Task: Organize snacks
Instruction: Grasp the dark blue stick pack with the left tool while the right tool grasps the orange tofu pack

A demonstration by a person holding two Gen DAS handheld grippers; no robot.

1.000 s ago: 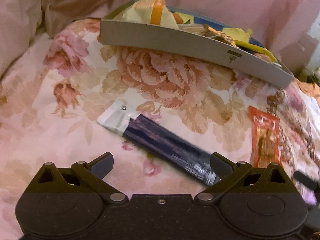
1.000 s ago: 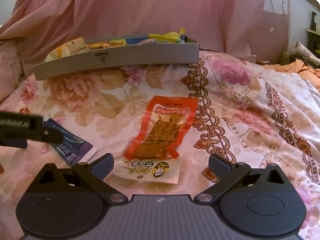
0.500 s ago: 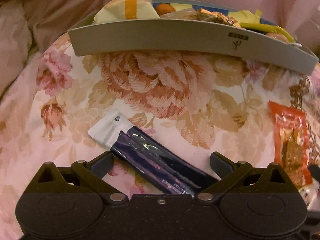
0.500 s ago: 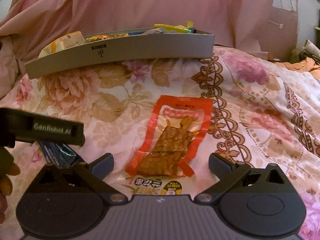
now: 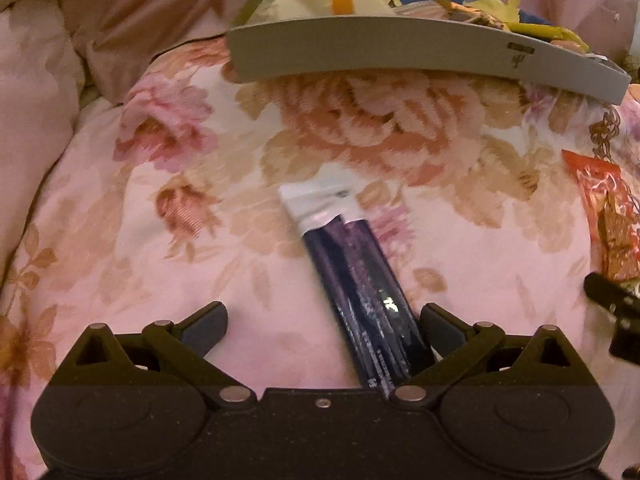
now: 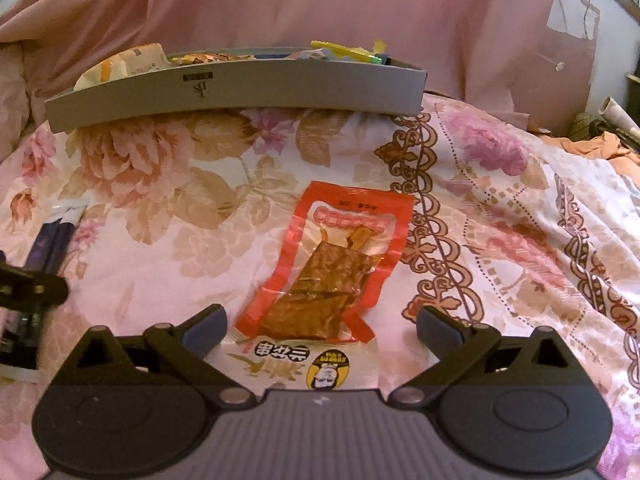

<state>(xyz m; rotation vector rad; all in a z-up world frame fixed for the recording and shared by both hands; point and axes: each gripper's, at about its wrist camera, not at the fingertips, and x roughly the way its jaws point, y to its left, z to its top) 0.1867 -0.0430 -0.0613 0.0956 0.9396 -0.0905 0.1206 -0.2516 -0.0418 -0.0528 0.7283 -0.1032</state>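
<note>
While both grippers hover low, left gripper (image 5: 322, 322) fingers wide over purple packet (image 5: 360, 284), right gripper (image 6: 320, 326) wide over red packet (image 6: 336, 264)

The red snack packet (image 6: 340, 264) bears Chinese characters (upside down), possibly "三全串"; nothing else legible.

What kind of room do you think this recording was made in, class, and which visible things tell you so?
Probably a bedroom: the grey snack tray sits on a soft floral quilt rather than a table, with rumpled pink bedding piled behind it.
</note>
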